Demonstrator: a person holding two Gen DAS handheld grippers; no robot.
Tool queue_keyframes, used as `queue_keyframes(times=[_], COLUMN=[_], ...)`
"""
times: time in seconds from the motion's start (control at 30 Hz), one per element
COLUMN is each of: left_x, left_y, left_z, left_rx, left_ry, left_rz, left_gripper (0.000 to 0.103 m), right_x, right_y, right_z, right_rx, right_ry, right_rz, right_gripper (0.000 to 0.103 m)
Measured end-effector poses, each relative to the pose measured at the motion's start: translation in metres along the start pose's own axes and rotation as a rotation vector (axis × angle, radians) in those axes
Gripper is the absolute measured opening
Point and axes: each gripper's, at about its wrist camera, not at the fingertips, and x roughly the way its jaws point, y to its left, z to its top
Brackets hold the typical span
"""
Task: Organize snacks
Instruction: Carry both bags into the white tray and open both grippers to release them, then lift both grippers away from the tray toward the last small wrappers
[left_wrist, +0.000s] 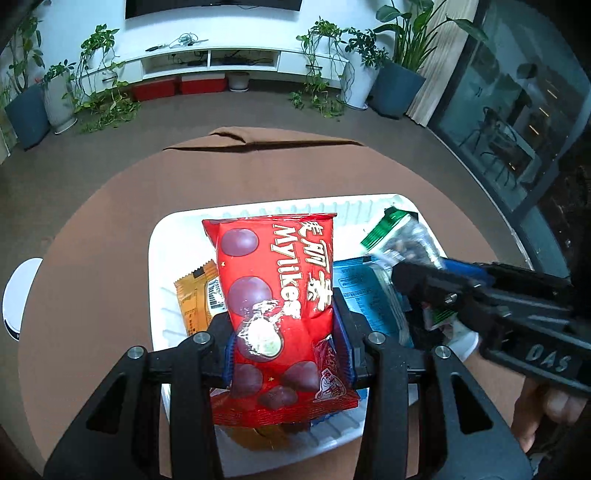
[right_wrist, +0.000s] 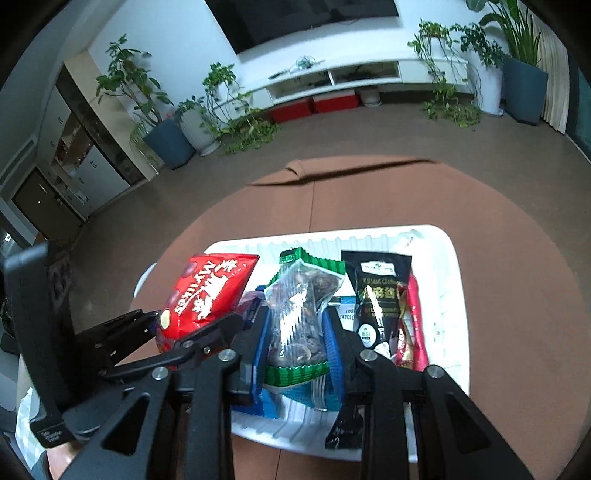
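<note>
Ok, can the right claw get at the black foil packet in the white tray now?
Probably not yet: the right claw is shut on the clear green-edged snack bag, though the black foil packet lies uncovered beside it.

**Red, green and blue over a white tray**

The chocolate bag (left_wrist: 275, 295) blazes red with brown balls and white lettering. The nut packet (right_wrist: 301, 310) is clear with green striped ends. The tray (left_wrist: 159, 258) is white on a brown tablecloth (left_wrist: 110, 221). There's an orange packet (left_wrist: 195, 299), a blue packet (left_wrist: 369, 295), and a black packet (right_wrist: 380, 295) with gold writing. Blue pads (left_wrist: 343, 332) line the black grippers.
</note>
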Motion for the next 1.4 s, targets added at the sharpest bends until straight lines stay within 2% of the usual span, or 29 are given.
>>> queue_keyframes(times=[0.27,0.83,1.0,1.17,1.33,1.4], left_x=[0.018,0.010,0.004,-0.006,-0.021,-0.028], left_y=[0.006,0.012,0.014,0.012,0.003,-0.001], left_z=[-0.002,-0.016,-0.017,-0.022,-0.028,-0.030], left_rx=[-0.012,-0.029,-0.046,-0.048,-0.037,-0.030], left_ry=[0.000,-0.011,-0.022,-0.037,-0.059,-0.072], left_rz=[0.000,0.001,-0.002,-0.012,-0.022,-0.026], left_gripper=[0.042,0.054,0.058,0.061,0.068,0.074], right_x=[0.016,0.013,0.005,-0.002,-0.016,-0.024], right_y=[-0.007,-0.010,-0.012,-0.011,-0.013,-0.012], right_z=[-0.004,-0.003,-0.003,-0.006,-0.012,-0.015], right_rx=[-0.001,0.004,0.015,0.011,0.019,0.020], right_ry=[0.024,0.020,-0.005,-0.017,-0.041,-0.055], right_rz=[-0.021,-0.022,-0.017,-0.016,-0.010,-0.009], right_gripper=[0.033,0.042,0.050,0.052,0.057,0.068])
